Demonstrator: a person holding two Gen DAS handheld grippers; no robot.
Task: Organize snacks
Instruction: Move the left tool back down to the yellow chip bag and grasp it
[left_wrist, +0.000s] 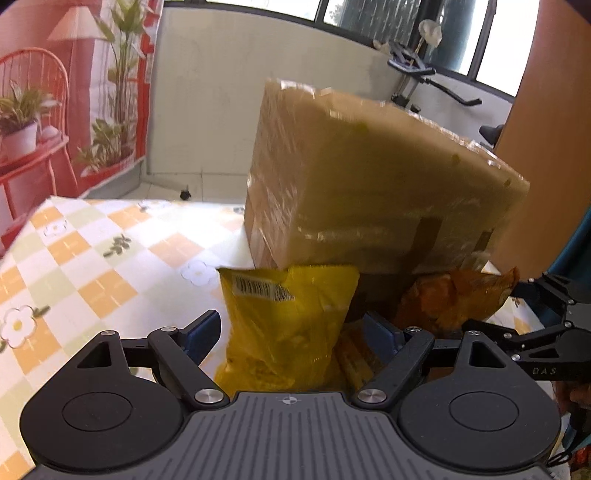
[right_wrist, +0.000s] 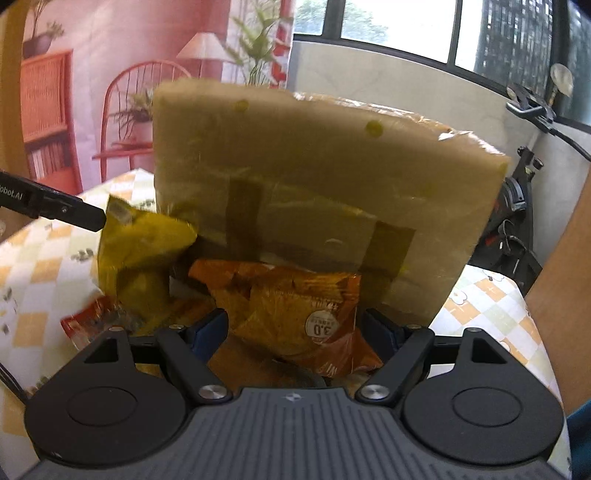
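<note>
A: Biggest first. Cardboard box (left_wrist: 369, 177), wrapped in clear tape, stands on the checked tablecloth (left_wrist: 74, 266). Its near side looms over the snacks; cannot tell where its opening is.

B: And the snacks?

A: Heaped against the box's foot. Yellow packet (left_wrist: 288, 325) on the left, touching the box edge. Orange packet (right_wrist: 295, 314) just beside it, on the right. A red wrapper (right_wrist: 85, 321) peeks out at the pile's left edge.

B: Grippers?

A: Left gripper (left_wrist: 291, 332) spread wide, the yellow packet between its fingers; the pads do not look to press it. Right gripper (right_wrist: 295, 328) likewise released, straddling the orange packet. Nothing grasped.

B: Step in hand, then?

A: My reading: approach, each hand lined up on its own packet. Next calls for closing gently on crinkly film, mid-body rather than the seam, then lifting clear without dragging the neighbour along.
</note>
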